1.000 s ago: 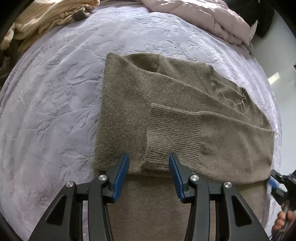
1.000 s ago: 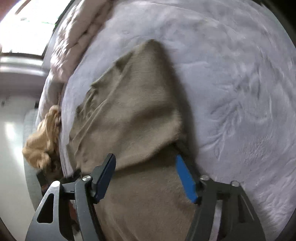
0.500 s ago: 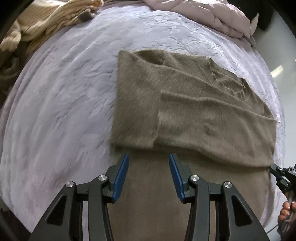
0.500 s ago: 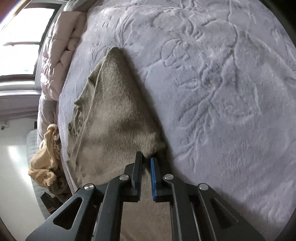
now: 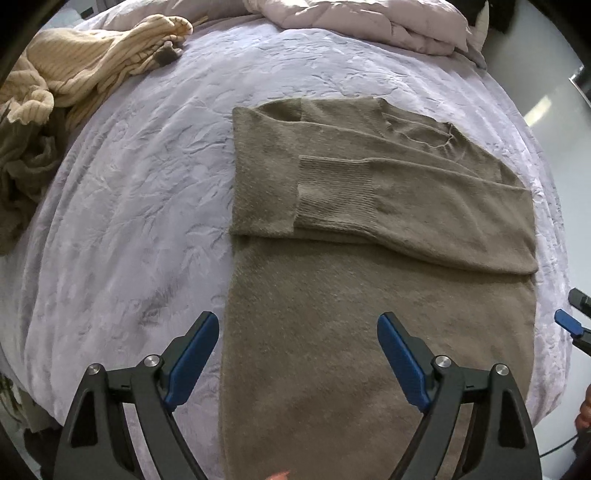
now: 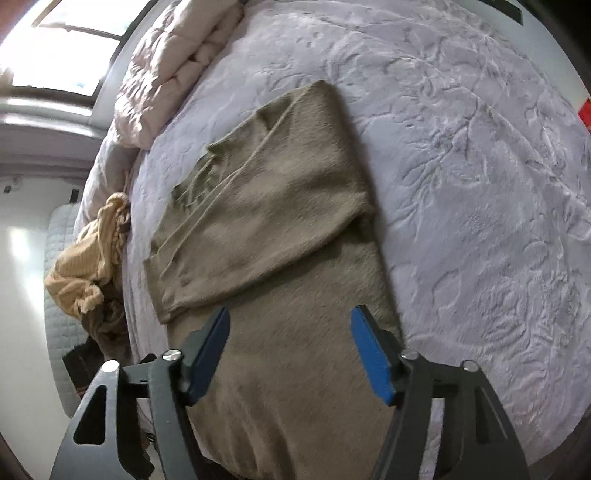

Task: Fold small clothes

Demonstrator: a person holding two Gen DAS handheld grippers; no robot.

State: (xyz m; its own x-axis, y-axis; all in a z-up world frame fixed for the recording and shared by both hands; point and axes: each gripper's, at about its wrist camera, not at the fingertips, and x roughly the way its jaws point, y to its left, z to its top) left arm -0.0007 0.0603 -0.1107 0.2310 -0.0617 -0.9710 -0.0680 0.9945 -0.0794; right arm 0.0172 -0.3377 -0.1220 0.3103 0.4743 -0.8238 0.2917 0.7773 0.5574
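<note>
A brown knitted sweater [image 5: 369, 229] lies flat on the pale lilac bedspread [image 5: 140, 192], its upper part folded down over the body, a ribbed cuff [image 5: 336, 195] lying across the fold. My left gripper [image 5: 299, 350] hovers above the sweater's lower body; its jaws are opening wide and hold nothing. In the right wrist view the same sweater [image 6: 266, 221] runs away from me, and my right gripper [image 6: 291, 347] is above its near end, jaws opening, nothing between them. A blue pad of the right gripper [image 5: 567, 323] shows at the left view's right edge.
A cream ribbed garment [image 5: 77, 77] lies heaped over darker clothes at the bed's far left corner. A pink quilted duvet [image 5: 369, 18] is bunched along the far edge. The bed edge and pale floor [image 6: 22, 266] lie on the left in the right wrist view.
Both grippers have let go of the sweater's folded edge, opened wide and drawn back and up. The right one closed briefly half a second ago. The folded part now lies flat.
</note>
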